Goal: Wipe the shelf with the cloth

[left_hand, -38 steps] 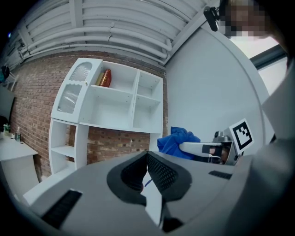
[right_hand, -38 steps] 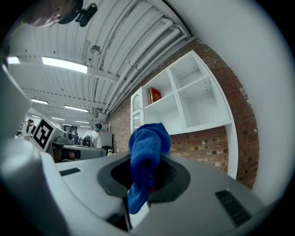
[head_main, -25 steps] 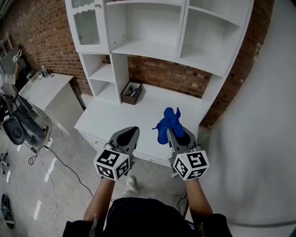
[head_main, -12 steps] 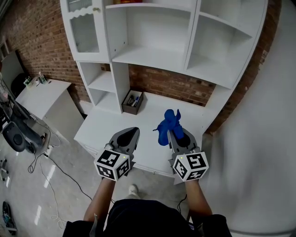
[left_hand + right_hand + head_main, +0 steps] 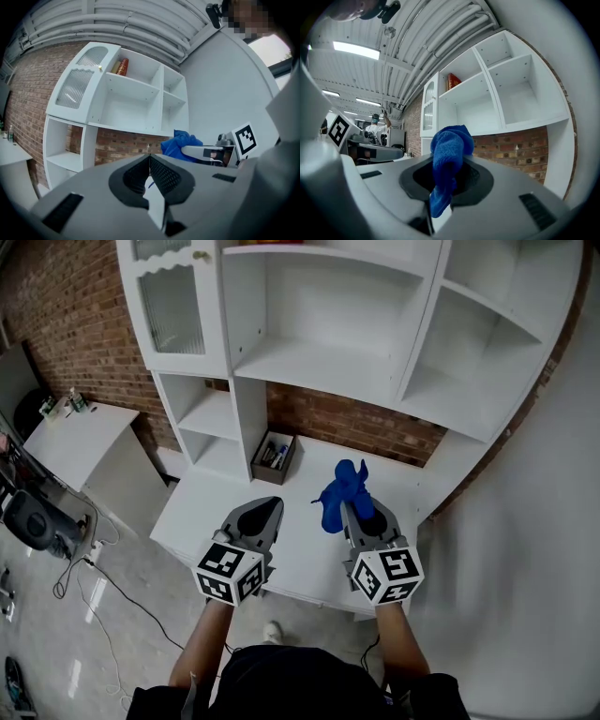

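Blue microfibre cloth (image 5: 339, 488): soft, light, floppy, pinched at its bunched middle by my right claw (image 5: 354, 512). Left claw (image 5: 268, 507) closed, empty. Shelf (image 5: 319, 367) ahead, not yet touched.

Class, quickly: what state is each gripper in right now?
Left gripper: closed, holding nothing.
Right gripper: closed on the blue cloth.

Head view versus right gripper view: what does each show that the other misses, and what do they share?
Only the head view shows the brown box on the desk surface and the floor with its cables. Only the right gripper view shows the ceiling pipes and a strip light. Both show the blue cloth clamped in the right gripper, the white shelf unit and the brick wall.
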